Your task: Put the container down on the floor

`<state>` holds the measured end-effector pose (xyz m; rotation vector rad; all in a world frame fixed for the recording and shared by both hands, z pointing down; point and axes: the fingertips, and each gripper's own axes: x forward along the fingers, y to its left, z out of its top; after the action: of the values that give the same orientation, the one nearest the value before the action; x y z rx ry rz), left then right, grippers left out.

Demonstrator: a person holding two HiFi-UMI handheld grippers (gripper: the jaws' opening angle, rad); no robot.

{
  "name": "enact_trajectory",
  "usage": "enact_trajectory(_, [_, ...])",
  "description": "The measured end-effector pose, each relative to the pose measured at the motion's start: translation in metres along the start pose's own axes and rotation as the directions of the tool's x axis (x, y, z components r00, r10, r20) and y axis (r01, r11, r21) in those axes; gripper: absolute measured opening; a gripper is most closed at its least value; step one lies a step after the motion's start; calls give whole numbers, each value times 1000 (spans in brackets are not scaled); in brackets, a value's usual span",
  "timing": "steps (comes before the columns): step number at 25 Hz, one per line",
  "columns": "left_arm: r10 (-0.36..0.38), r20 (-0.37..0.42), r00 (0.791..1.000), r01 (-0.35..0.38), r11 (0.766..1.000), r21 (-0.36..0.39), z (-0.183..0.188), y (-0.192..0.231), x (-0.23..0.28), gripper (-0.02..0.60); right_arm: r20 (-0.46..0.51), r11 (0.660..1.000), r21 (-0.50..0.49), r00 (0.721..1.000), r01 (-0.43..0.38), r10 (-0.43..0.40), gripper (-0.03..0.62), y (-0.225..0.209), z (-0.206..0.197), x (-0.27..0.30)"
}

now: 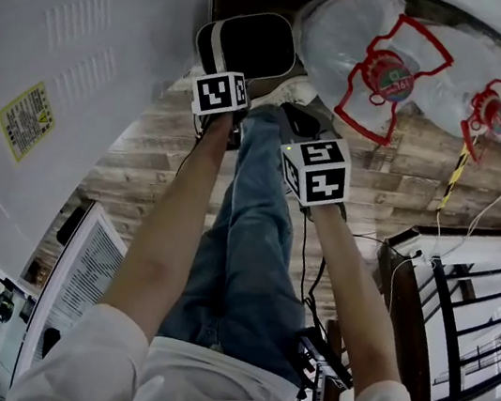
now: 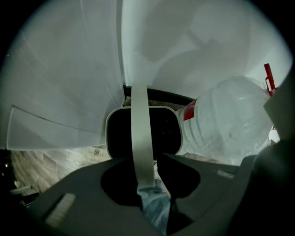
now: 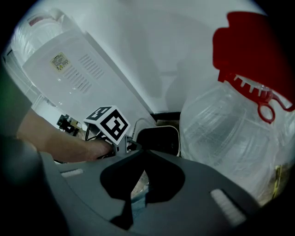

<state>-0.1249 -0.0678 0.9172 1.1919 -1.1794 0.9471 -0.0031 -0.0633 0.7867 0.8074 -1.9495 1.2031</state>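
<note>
Head view: left gripper (image 1: 226, 75) is hanging the container (image 1: 257, 46) at upper centre, between appliance (image 1: 72, 70) and bottle (image 1: 362, 47); floor contact unclear.
Left gripper view: jaws are clamping the handle (image 2: 139, 129). Letting go early is risking a drop; swinging right is risking a bottle strike.
Right gripper view: right gripper (image 3: 144, 152) is idling, jaws together, empty. Little open room is showing around the container.

Dim gripper views, strong fisheye vignette; head view brighter, edges warped.

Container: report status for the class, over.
Left gripper shut on handle. Right gripper shut, empty. Container low, floor contact unclear. Water jug close alongside.
</note>
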Motion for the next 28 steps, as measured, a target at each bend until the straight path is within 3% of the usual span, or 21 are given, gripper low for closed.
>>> enact_trajectory(16, [76, -62, 995, -83, 990, -114, -29, 60, -4, 163, -4, 1000, 5, 1000, 6, -6, 28, -1, -2, 2])
enact_trajectory(28, [41, -56, 998, -47, 992, -117, -29, 72, -18, 167, -25, 997, -70, 999, 28, -30, 28, 4, -3, 1])
